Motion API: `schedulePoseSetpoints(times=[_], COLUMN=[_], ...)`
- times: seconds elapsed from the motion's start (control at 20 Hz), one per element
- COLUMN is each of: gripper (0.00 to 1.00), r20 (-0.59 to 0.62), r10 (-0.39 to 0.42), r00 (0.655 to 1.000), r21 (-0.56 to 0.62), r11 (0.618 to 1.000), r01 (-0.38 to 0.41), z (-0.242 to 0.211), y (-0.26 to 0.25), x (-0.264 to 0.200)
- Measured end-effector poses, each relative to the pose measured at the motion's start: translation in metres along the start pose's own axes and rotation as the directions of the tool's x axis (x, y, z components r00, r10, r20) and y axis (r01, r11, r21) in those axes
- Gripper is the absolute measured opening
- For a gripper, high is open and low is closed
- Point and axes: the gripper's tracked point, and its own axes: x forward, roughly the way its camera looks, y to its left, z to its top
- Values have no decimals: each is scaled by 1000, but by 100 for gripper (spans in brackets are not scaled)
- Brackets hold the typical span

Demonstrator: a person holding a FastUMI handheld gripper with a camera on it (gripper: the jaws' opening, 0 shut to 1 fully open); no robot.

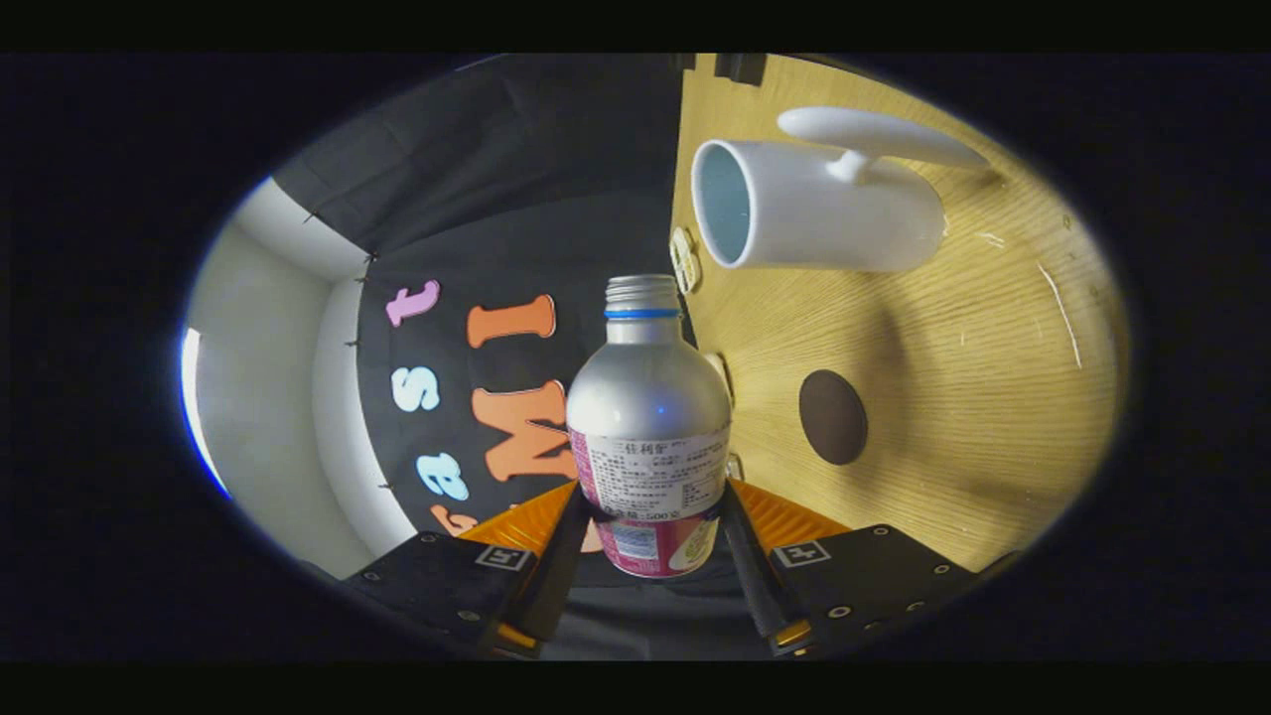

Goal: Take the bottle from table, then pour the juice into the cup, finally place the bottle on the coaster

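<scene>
Bottle (647, 397): silver metal with a label round its lower body, held between the two fingers, its threaded neck pointing away from them; no cap on the neck, only a blue ring below the thread.
Claw (650, 516): clamped on the bottle, one finger pressing each side of the labelled part.
View: rolled a quarter turn, so the table (953, 397) stands like a wall beside the bottle.
Coaster (833, 417): dark round disc lying flat on the wooden table, near the bottle's shoulder and well in from the table's edge.
Cup (819, 204): white mug with handle, standing on the table beyond the coaster, near the table's edge, its open mouth facing the bottle's side.
</scene>
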Motion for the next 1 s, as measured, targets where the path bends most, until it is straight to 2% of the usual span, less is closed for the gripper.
schedulePoseSetpoints(times=[0.45,1.0], gripper=[73,73], r20=[29,53], r10=[27,52], r00=[999,997], r21=[91,115], r11=[995,992], r01=[-30,-58], z=[12,20], y=[15,16], x=[6,5])
